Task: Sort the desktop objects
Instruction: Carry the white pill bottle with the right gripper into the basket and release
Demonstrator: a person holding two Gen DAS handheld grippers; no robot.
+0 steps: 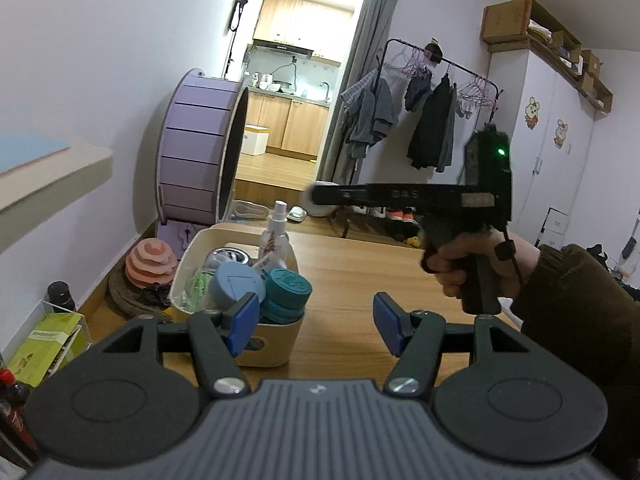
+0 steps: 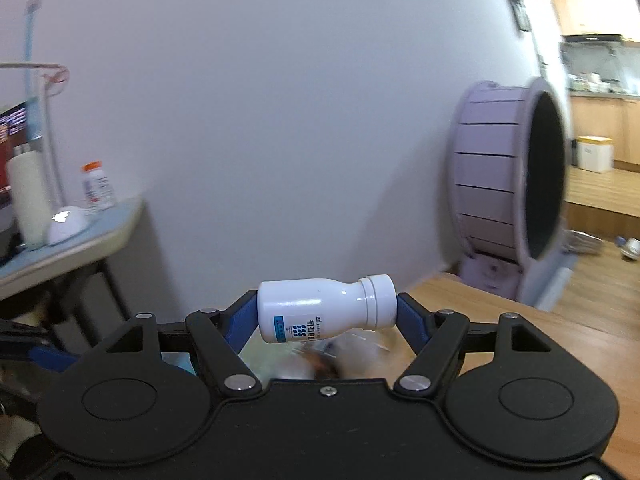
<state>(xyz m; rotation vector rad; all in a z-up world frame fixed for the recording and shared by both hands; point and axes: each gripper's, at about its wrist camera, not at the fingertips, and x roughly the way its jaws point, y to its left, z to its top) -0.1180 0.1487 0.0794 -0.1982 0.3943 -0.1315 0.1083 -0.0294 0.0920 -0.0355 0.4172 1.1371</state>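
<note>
Right gripper (image 2: 326, 316) pinches white bottle (image 2: 320, 307) above wooden table (image 2: 520, 336).

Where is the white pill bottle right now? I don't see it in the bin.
In the right wrist view, the white pill bottle lies sideways, clamped end to end in the right gripper, cap to the right, held above the wooden table.

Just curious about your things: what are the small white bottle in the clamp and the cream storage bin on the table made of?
The small white bottle looks like glossy plastic: bright highlights, moulded screw cap. The cream storage bin seems matte plastic with rounded moulded corners. The table shows wood grain, possibly laminate.
</note>
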